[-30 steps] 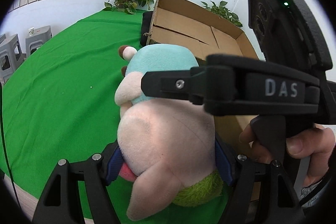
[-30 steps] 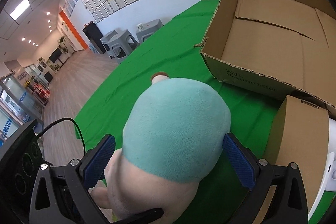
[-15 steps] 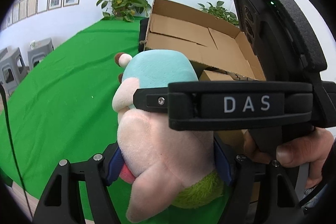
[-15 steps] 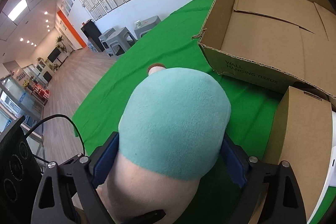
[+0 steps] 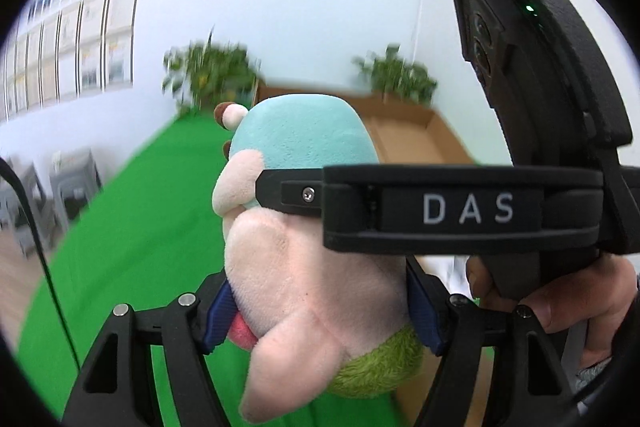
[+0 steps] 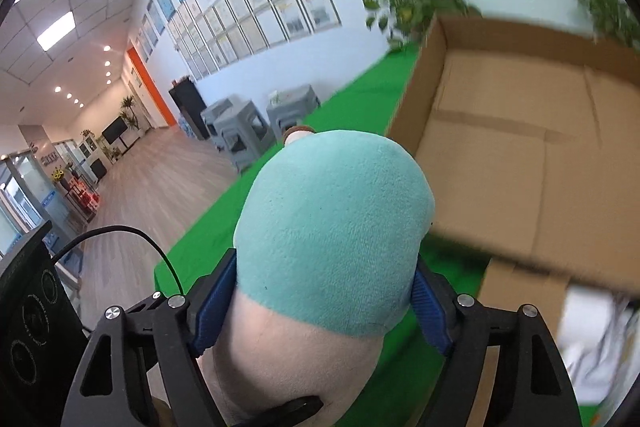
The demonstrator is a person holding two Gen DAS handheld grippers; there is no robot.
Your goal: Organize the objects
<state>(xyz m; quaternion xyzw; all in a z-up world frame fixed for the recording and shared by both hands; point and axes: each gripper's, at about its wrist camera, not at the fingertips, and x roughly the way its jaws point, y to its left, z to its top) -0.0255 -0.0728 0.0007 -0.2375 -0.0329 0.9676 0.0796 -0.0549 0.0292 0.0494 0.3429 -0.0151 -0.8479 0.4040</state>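
A plush toy (image 5: 304, 267) with a teal head, pink body and green base hangs above the green table. My left gripper (image 5: 320, 309) is shut on its pink body, blue pads pressed into both sides. My right gripper (image 6: 324, 303) grips the teal head (image 6: 336, 227); its jaws are closing and the pads dent the plush. In the left wrist view the right gripper's black body (image 5: 460, 211) crosses in front of the toy, held by a hand (image 5: 560, 291). The open cardboard box (image 6: 520, 147) lies ahead and to the right, below the toy.
A smaller closed cardboard box (image 6: 520, 291) and a white item (image 6: 592, 323) sit near the big box's front wall. Green cloth (image 5: 132, 211) covers the table. Potted plants (image 5: 212, 71) stand behind the box. Grey stools (image 6: 248, 131) stand on the floor to the left.
Both grippers have risen with the plush toy, so the table and box sit lower in view. The right gripper's pads closed from a wide gap onto the teal head.
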